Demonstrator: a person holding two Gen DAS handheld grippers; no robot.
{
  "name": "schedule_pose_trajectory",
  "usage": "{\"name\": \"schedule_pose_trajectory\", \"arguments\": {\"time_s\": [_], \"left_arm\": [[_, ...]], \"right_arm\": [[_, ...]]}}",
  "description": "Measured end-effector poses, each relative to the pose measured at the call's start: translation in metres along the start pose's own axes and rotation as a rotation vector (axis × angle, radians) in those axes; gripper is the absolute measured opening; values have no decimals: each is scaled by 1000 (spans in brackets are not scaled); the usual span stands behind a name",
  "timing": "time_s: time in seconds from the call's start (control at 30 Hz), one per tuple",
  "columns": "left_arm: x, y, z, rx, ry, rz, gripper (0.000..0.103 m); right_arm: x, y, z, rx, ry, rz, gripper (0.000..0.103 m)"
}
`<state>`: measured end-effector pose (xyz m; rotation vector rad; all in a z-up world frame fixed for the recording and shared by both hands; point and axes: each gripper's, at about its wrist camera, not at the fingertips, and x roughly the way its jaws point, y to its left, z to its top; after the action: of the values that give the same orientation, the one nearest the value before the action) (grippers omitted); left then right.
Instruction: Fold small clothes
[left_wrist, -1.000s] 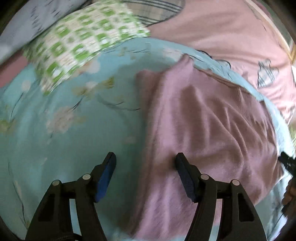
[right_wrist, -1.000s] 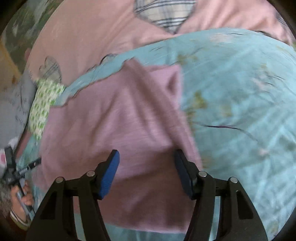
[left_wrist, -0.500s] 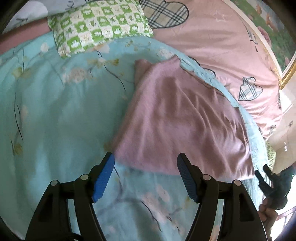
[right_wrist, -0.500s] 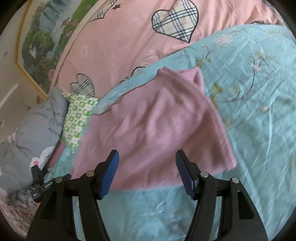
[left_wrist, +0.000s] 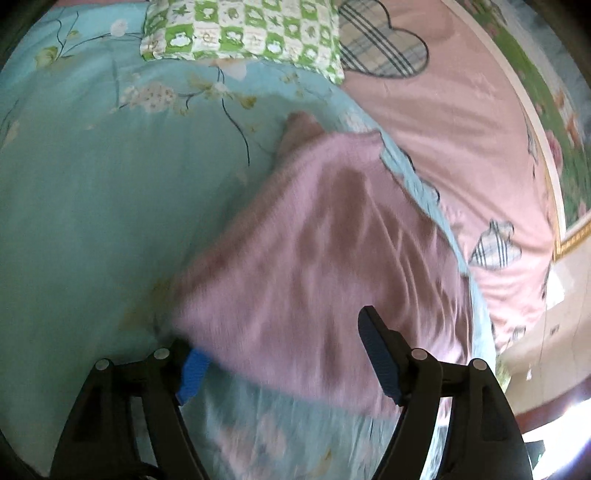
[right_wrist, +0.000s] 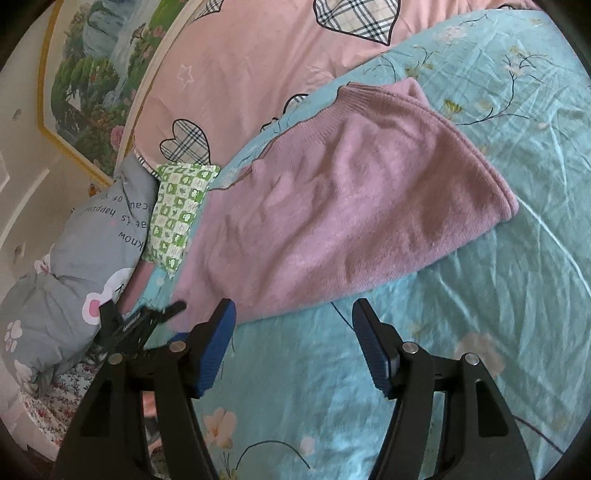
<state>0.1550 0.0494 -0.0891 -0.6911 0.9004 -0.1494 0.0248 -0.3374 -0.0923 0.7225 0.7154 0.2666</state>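
A folded pink knit garment lies flat on the light blue flowered sheet; it also shows in the left wrist view, blurred. My left gripper is open at the garment's near edge, with the cloth's corner lying over its left blue pad. My right gripper is open and empty, just short of the garment's near edge. The left gripper shows as a dark shape in the right wrist view.
A green checked pillow and a grey printed pillow lie at the head of the bed. A pink cover with plaid hearts lies beyond the garment. A framed landscape picture hangs on the wall.
My left gripper has moved forward to the garment's near edge, which now overlaps its left pad. My right gripper has pulled back a little; the garment's near edge now lies beyond its fingertips.
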Motion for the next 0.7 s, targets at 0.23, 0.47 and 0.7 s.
{"name": "schedule_pose_trajectory", "arguments": {"time_s": [0.23, 0.47, 0.7], "left_arm": [[20, -7, 23, 4, -35, 13, 34], [10, -58, 20, 169, -45, -46, 13], [4, -182, -24, 462, -15, -206, 12]], "right_arm": [[0, -13, 15, 20, -13, -14, 67], [7, -24, 54, -19, -21, -22, 67], [9, -29, 108, -51, -41, 6, 67]]}}
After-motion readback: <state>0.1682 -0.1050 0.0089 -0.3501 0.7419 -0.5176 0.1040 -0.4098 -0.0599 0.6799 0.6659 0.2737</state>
